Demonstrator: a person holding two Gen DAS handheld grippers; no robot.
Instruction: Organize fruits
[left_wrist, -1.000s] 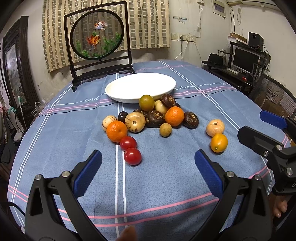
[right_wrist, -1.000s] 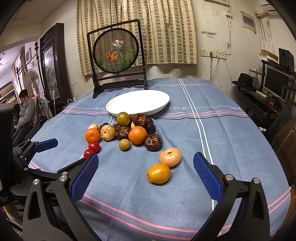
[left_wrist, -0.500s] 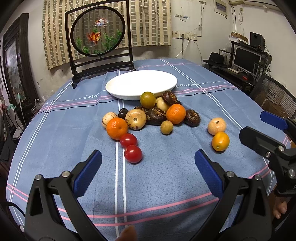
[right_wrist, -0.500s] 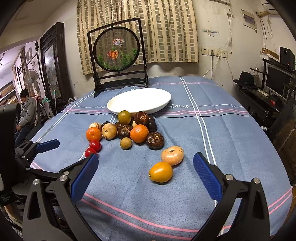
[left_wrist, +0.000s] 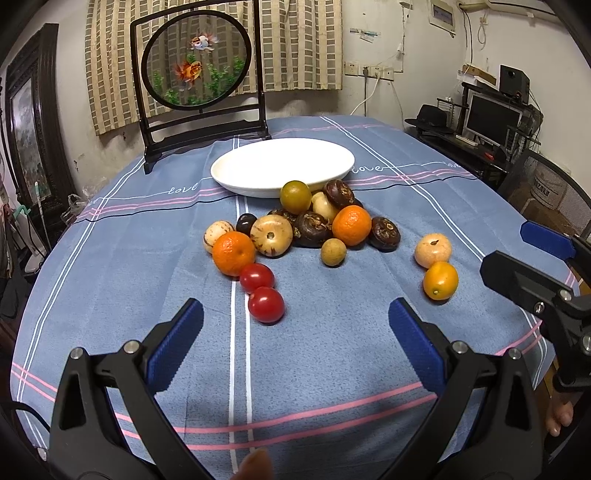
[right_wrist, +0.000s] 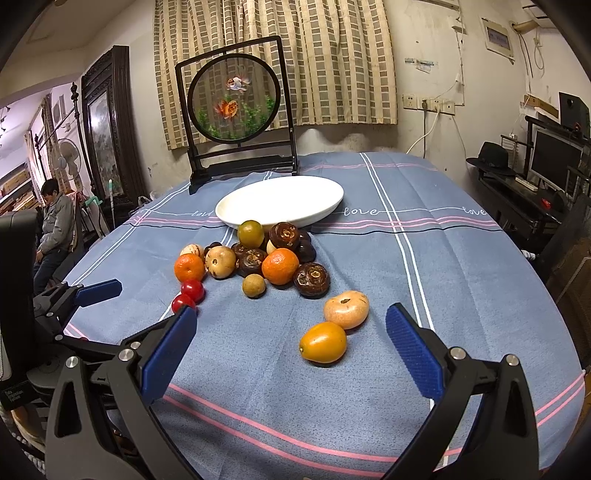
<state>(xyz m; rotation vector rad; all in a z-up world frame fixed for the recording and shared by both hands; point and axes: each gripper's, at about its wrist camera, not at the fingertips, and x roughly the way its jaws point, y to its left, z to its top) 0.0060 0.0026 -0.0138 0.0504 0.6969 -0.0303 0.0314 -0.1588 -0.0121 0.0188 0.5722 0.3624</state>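
A pile of fruit (left_wrist: 306, 225) lies on the blue tablecloth in front of an empty white plate (left_wrist: 282, 166): oranges, dark round fruits, pale ones. Two red tomatoes (left_wrist: 266, 304) lie nearest my left gripper (left_wrist: 295, 339), which is open and empty just short of them. A yellow-orange fruit (right_wrist: 323, 342) and a pale peach-coloured one (right_wrist: 346, 309) lie apart to the right, just ahead of my right gripper (right_wrist: 291, 347), which is open and empty. The plate also shows in the right wrist view (right_wrist: 280, 201).
A framed round goldfish screen (left_wrist: 197, 70) stands behind the plate. The right gripper shows at the right edge of the left wrist view (left_wrist: 543, 266). A desk with a monitor (right_wrist: 554, 158) stands right of the table. A person (right_wrist: 55, 225) sits at the left.
Both grippers have moved a little forward toward the fruit, which now looks slightly nearer. Both stay open. No fruit has moved.
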